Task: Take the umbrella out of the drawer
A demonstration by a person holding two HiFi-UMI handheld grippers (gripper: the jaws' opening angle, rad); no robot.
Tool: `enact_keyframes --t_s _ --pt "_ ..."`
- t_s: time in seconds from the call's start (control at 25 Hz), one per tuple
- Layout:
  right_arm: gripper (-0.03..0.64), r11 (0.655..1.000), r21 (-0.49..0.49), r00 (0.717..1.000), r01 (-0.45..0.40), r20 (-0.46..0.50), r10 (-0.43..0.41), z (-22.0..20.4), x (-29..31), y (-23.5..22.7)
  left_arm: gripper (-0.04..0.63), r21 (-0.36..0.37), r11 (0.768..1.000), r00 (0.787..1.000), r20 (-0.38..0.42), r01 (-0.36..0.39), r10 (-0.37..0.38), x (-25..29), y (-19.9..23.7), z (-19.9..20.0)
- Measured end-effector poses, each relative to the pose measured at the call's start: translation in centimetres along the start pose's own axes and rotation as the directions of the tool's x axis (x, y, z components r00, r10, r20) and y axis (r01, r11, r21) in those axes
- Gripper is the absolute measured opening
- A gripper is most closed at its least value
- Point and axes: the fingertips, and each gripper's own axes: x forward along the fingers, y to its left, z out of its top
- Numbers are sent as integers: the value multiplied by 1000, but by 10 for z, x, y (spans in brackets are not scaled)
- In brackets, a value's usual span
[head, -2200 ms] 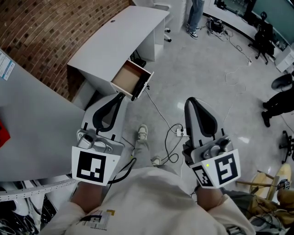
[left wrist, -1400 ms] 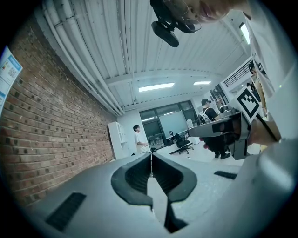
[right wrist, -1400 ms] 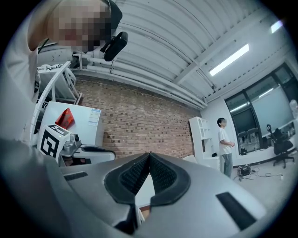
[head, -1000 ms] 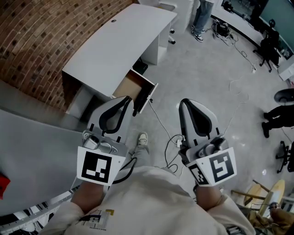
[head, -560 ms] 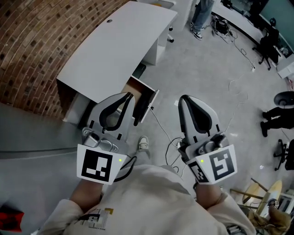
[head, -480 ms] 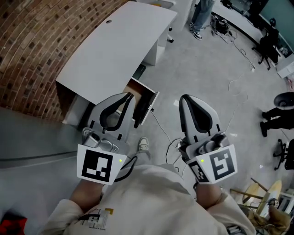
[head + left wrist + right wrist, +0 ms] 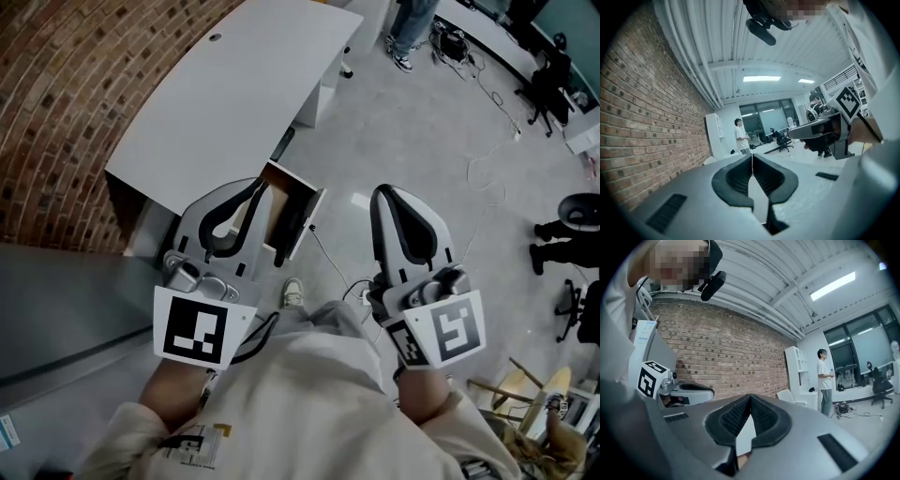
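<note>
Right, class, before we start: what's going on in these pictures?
A person holds a gripper in each hand, pointed toward a white desk by a brick wall. The desk's drawer stands open. The left gripper and right gripper both have their jaws together with nothing between them, and neither touches the drawer. A dark thing shows at the drawer's front; whether it is the umbrella cannot be told. Nothing is out yet.

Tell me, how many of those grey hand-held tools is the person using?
2. The left tool points at the open drawer of the white desk; the right tool is alongside, further from the desk. Both are shut and empty.
</note>
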Motion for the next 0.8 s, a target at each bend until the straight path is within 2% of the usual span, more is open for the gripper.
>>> enact_keyframes --t_s 0.12,0.32,0.52,0.8 --pt "8 1000 3 1000 -7 -12 7 -3 6 -10 14 6 1000 1000 -12 3 -3 10 -2 -3" --pt "8 999 16 998 -48 -34 48 -9 12 -18 14 83 997 998 -59 0 5 17 -10 -3" --pt "8 997 26 996 -77 -47 79 -15 15 -31 14 60 997 997 -69 -38 43 27 -14 -4" --pt "8 994 53 992 -90 -89 95 -43 19 -44 14 42 999 994 -107 -19 23 42 -24 -29"
